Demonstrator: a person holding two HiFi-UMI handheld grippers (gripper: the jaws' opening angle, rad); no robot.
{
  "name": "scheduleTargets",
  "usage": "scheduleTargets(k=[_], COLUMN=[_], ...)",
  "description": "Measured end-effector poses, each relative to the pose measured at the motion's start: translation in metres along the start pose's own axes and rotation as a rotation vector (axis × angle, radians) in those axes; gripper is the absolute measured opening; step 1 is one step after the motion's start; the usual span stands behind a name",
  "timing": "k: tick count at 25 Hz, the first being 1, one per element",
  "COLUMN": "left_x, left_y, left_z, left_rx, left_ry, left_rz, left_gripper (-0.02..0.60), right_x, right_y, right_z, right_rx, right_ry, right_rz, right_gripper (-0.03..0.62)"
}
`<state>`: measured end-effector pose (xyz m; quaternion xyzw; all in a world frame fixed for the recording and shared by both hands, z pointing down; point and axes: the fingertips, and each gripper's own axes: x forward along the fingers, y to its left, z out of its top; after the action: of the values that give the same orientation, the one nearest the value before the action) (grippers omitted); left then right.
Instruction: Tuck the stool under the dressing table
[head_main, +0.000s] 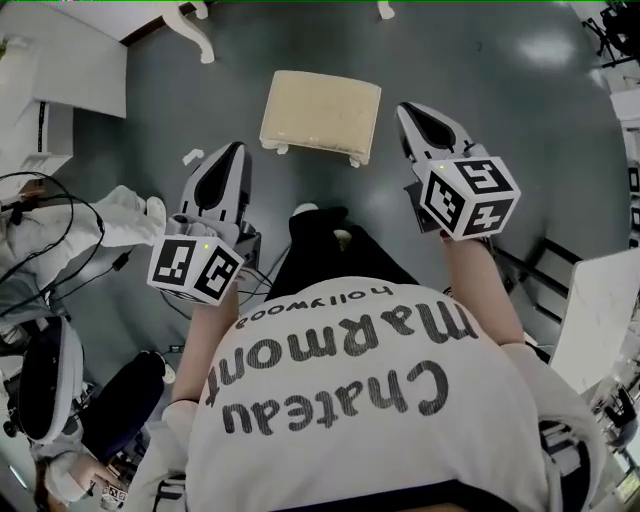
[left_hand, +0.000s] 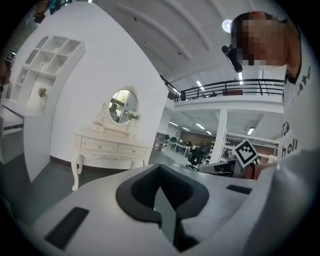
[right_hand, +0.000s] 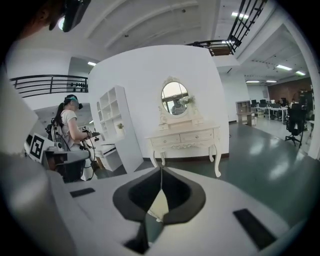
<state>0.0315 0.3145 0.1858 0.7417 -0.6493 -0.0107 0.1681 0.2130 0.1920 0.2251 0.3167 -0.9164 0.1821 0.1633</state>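
The stool, with a cream cushion and white legs, stands on the grey floor just ahead of me. The white dressing table's curved legs show beyond it at the top edge. My left gripper hovers shut and empty to the stool's left. My right gripper, also shut and empty, hangs close by the stool's right edge. The left gripper view shows the dressing table with its oval mirror beyond the shut jaws. The right gripper view shows the dressing table ahead and a bit of cream cushion below its tip.
A white shelf unit stands left of the dressing table by the curved white wall. Another person with gear stands at the left, with cables on the floor there. A white panel leans at my right.
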Motion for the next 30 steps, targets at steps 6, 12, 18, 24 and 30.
scheduleTargets(k=[6,12,18,24,30], left_x=[0.056,0.124,0.178,0.228,0.235], left_y=[0.033,0.091,0.155,0.192,0.230], left_z=[-0.007,-0.031,-0.055,-0.081,-0.150], left_rx=[0.008,-0.025,-0.028,0.019,0.019], left_ry=[0.062,0.160,0.310,0.372,0.550], left_rz=[-0.053,-0.083,-0.102,-0.227,-0.224], left_gripper=[0.023,0.023,0.023,0.023,0.023], right_x=[0.042,0.110,0.175,0.226,0.238], right_y=[-0.026,-0.059,-0.072,-0.100,-0.111], right_z=[-0.004,-0.019,-0.036,-0.058,-0.121], right_rx=[-0.017,0.034,0.149,0.296,0.484], right_ry=[0.062,0.153,0.229,0.248,0.339], right_rz=[-0.048,-0.108,-0.149,-0.253,-0.342], right_gripper=[0.025,0.025,0.025,0.025,0.025])
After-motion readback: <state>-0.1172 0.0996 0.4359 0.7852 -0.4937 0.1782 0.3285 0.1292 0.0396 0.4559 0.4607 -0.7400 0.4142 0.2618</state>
